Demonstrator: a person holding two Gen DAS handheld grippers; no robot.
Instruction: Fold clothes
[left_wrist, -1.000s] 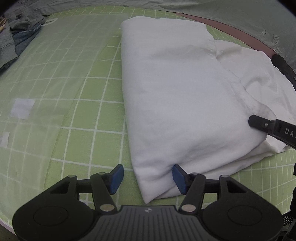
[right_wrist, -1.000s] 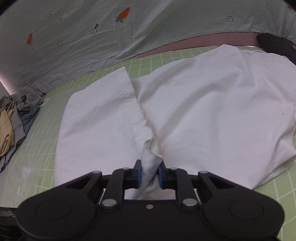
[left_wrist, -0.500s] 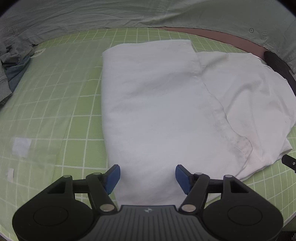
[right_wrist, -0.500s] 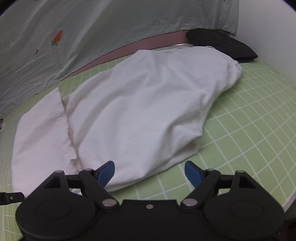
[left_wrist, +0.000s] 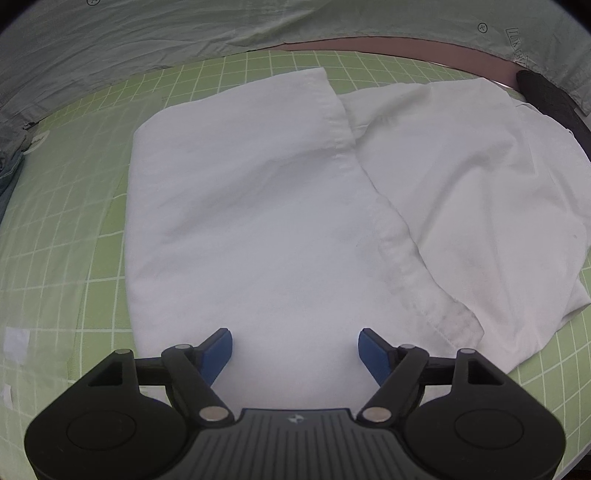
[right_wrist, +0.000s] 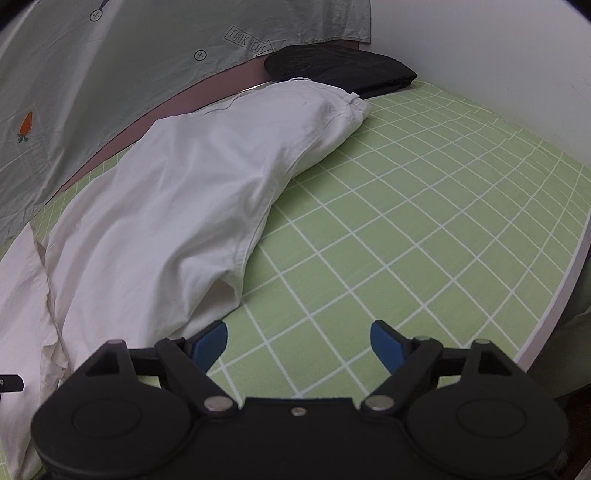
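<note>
White garment (left_wrist: 258, 229) lying folded on the green grid table (right_wrist: 406, 229), left hand-held gripper (left_wrist: 295, 347) spread wide above its near edge, right hand-held gripper (right_wrist: 299, 341) spread wide over bare table beside it

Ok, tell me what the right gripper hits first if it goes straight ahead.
Probably nothing soon: the open right gripper points over bare green mat. The white garment lies left of that line.

A home bedroom; green checked bedsheet (right_wrist: 424, 229), carrot-print cloth (right_wrist: 110, 74) hanging behind.
</note>
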